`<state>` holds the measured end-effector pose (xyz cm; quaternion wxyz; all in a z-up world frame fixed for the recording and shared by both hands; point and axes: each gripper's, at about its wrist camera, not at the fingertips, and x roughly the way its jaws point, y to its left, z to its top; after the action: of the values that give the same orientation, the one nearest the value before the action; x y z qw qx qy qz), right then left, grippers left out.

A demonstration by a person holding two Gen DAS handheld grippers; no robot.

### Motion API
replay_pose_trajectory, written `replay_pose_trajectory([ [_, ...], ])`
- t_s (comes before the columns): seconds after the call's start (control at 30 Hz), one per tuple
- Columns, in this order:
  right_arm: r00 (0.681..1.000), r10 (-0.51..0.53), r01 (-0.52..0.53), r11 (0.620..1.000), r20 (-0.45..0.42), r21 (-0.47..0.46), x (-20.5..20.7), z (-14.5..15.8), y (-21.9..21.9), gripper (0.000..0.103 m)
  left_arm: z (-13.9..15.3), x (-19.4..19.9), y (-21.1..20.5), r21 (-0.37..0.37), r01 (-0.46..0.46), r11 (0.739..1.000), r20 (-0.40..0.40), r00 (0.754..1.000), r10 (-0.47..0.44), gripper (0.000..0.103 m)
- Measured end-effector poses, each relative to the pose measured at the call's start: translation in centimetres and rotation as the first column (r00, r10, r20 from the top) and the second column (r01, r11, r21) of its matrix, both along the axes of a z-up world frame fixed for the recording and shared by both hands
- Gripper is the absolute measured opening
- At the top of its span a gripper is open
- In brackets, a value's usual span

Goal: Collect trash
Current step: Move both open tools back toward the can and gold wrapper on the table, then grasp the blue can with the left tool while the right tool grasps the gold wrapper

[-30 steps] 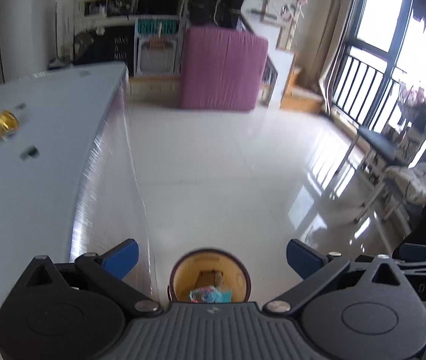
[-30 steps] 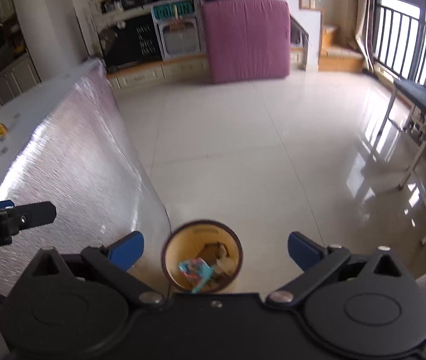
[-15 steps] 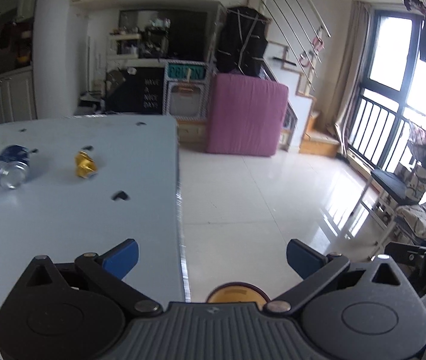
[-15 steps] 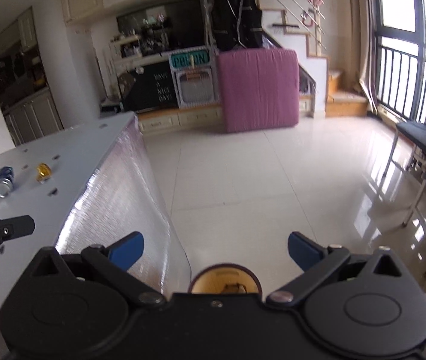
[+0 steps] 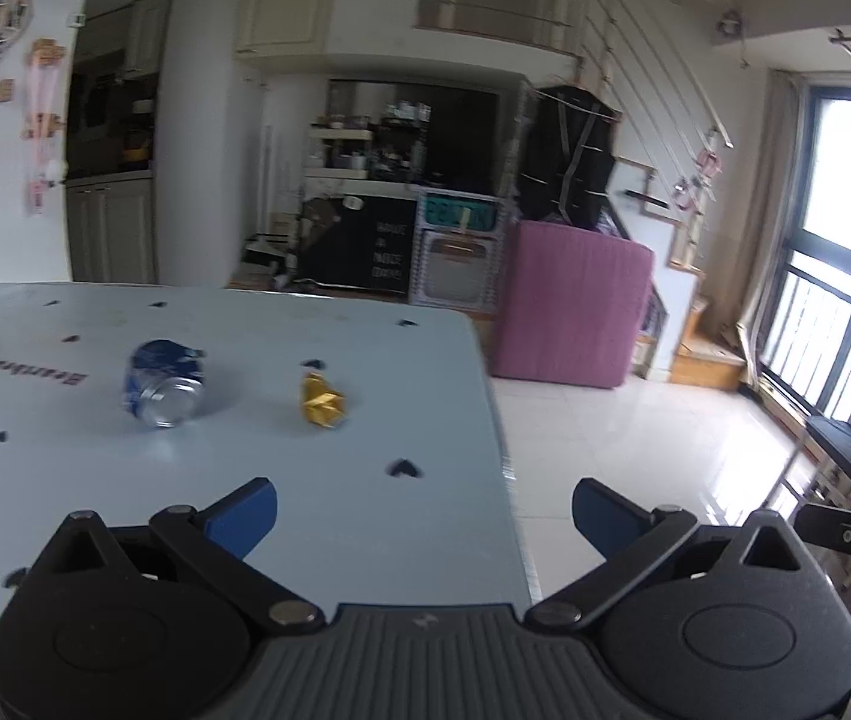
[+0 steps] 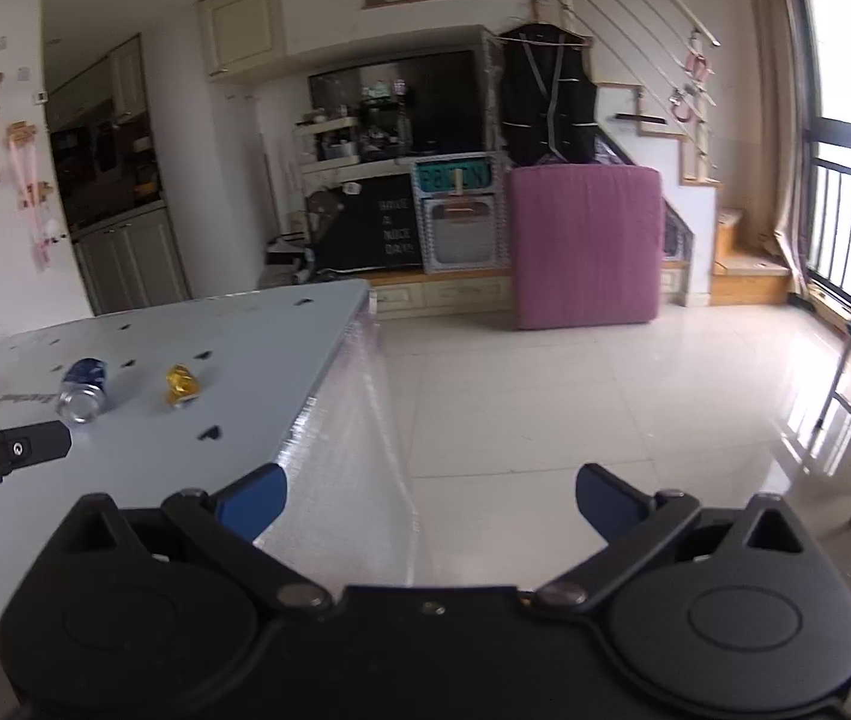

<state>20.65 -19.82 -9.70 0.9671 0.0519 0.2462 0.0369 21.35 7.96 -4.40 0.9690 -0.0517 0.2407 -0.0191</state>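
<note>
Now both grippers empty. Left gripper [image 5: 423, 513] with jaws spread wide, nothing between the blue fingertips [image 5: 243, 509]; hovers above the near part of the tabletop [image 5: 125, 510], close to its right edge. Right gripper [image 6: 430, 499] also wide apart and empty, held beyond the right edge of the tabletop, over the tiled floor [image 6: 575, 396].

Left to collect, as far as visible: two pieces of trash, both on the tabletop.
- One crushed blue can [image 5: 165, 383], lying on its side, silver end turned toward the camera, around the middle of the tabletop.
- One crumpled gold wrapper [image 5: 322, 402], to the right of the can, apart from it, nearer to the right edge.

Seen again in the right wrist view: same can [image 6: 83, 399] and same wrapper [image 6: 180, 386], side by side, not touching. Small dark heart-shaped marks on the surface seem printed, not trash.

No bin in either current view, so what is already collected cannot be counted from here. Judged as a point between two pickups: nothing held, two items waiting. Wrapper probably the easier next target for the left gripper, being closer to it. Can round and dented, so may roll or slip if pinched across the curved side.
</note>
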Motion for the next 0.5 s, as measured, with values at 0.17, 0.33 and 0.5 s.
replay_pose_trajectory([
  [0.17,0.999,0.033,-0.033,0.999,0.002,0.002,1.6,0.0,3.3,0.103,0.2,0.3,3.5,0.004,-0.056,0.998,0.013,0.998,0.056,0.103],
  [0.33,0.998,0.061,-0.061,0.998,0.003,0.004,3.4,0.1,6.4,0.103,0.5,0.6,6.5,0.009,-0.102,0.995,0.029,0.994,0.102,0.103],
  [0.5,0.993,0.117,-0.117,0.993,0.009,0.006,5.5,0.1,9.7,0.103,0.7,1.5,9.4,0.028,-0.142,0.989,0.043,0.989,0.141,0.103],
])
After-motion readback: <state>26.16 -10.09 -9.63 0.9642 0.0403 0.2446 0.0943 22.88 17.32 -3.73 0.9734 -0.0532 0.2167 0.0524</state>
